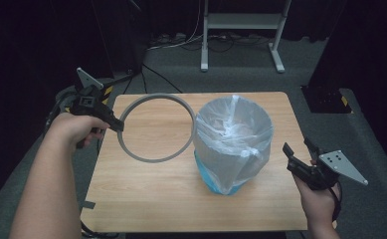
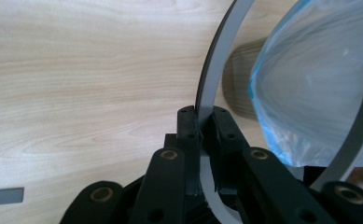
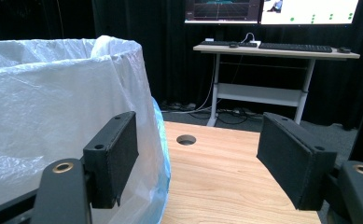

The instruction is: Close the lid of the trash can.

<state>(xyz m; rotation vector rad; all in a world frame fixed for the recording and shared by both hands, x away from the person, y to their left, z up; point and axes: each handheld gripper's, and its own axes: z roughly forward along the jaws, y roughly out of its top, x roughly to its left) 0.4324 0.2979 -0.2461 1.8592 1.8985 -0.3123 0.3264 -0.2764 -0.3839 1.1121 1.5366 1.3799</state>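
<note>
Ring (image 1: 156, 127) hung above the desk (image 1: 146, 194), pinched by the left tool (image 1: 112, 122) beside the lined bin (image 1: 233, 144), while the right tool (image 1: 298, 155) stood spread.

The blue bin (image 1: 212, 180) is almost wholly covered by its clear plastic liner (image 1: 233, 134); only a strip of blue at the bin's foot is seen in the high view. In the left gripper view the grey ring (image 2: 212, 84) is cut off by the top edge, and its clamped stretch is hidden between the left gripper (image 2: 206, 122) jaws. In the right gripper view the bin's left side and base are cut off by the picture's edges, and what is shown on the screens (image 3: 272, 9) beyond the bin is too small to be made out.
</note>
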